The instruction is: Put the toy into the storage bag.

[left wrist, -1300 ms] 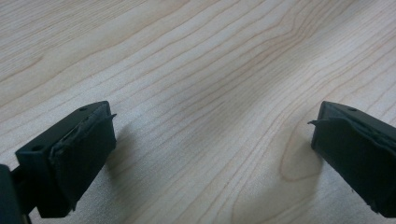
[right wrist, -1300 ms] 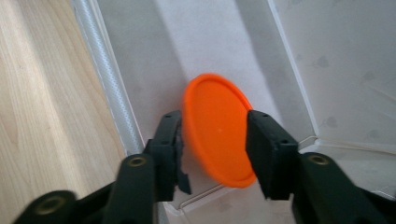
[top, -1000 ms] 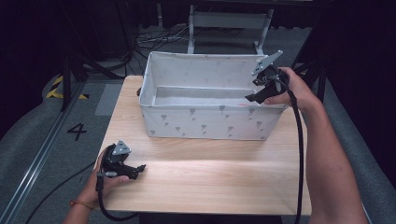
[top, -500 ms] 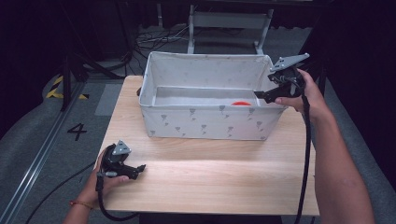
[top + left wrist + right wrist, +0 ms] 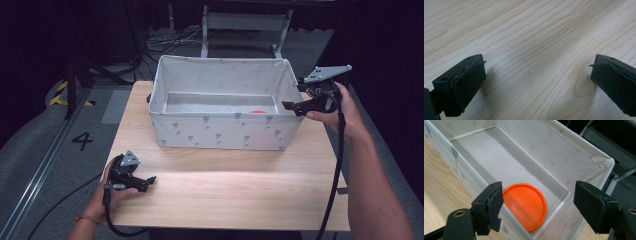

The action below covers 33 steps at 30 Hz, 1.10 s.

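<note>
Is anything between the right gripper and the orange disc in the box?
Yes: the box's end wall. The right gripper, fingers apart, is outside the box at that end; the orange disc lies flat on the floor inside.

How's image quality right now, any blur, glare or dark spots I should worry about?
High view: soft, room black beyond the table. Left gripper view: sharp wood grain, shadows beside the fingers. Right gripper view: orange disc clear in the bin, faint sheen, no glare.

Box wall point(image 5: 225, 131) hides most of orange disc point(image 5: 258, 111).
</note>
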Each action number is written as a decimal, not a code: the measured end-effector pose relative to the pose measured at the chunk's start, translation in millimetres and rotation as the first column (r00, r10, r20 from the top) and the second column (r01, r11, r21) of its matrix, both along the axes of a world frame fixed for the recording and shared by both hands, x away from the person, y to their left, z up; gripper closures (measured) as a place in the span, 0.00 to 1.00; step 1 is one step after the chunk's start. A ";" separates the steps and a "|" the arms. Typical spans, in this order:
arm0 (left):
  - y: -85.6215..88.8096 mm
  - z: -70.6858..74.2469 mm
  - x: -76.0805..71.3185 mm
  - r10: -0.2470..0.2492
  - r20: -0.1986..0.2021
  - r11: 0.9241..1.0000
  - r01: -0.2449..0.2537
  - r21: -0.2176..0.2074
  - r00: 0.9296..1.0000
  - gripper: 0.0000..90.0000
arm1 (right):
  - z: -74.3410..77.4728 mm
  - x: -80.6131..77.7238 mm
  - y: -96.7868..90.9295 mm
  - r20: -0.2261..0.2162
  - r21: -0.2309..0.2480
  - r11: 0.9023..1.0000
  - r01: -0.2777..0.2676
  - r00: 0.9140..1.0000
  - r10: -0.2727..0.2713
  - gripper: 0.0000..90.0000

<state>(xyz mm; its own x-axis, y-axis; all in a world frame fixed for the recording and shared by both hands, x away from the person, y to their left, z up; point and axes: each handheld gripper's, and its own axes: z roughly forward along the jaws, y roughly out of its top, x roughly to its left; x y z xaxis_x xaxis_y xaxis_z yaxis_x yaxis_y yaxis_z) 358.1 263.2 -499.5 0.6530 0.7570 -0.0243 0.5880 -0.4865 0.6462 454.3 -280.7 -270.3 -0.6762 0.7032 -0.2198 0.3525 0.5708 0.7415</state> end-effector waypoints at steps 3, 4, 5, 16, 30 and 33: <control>0.0 0.0 0.0 0.000 0.000 1.000 0.000 0.000 1.000 0.00 | 0.1 -8.1 -5.7 0.011 0.008 1.000 0.003 1.000 -0.003 0.26; 0.0 0.0 0.0 0.000 0.000 1.000 0.000 0.000 1.000 0.00 | -0.7 -11.1 -8.4 0.014 0.007 1.000 0.016 1.000 -0.016 0.26; 0.0 0.0 0.0 0.000 0.000 1.000 0.000 0.000 1.000 0.00 | -1.5 -13.3 -9.9 0.012 0.001 1.000 0.018 1.000 -0.018 0.26; 0.0 0.0 0.0 0.000 0.000 1.000 0.000 0.000 1.000 0.00 | -5.8 -44.3 -18.3 0.057 -0.033 0.999 0.021 0.998 -0.019 0.25; 0.0 -0.1 -0.1 0.000 -0.001 1.000 0.000 -0.001 1.000 0.00 | -41.8 -71.6 -25.5 0.076 -0.059 0.998 0.030 0.997 -0.025 0.24; -0.1 -0.1 -0.1 0.001 -0.001 1.000 -0.001 -0.002 1.000 0.00 | -47.7 -74.5 -26.4 0.070 -0.061 0.998 0.025 0.997 -0.021 0.26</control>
<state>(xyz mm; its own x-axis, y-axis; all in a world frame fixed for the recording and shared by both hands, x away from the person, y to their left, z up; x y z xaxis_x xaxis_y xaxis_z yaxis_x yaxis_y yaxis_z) 358.0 263.1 -499.7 0.6520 0.7578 -0.0264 0.5894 -0.4846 0.6464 379.8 -307.1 -318.0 -0.6415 0.7021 -0.3092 0.3149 0.6085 0.7284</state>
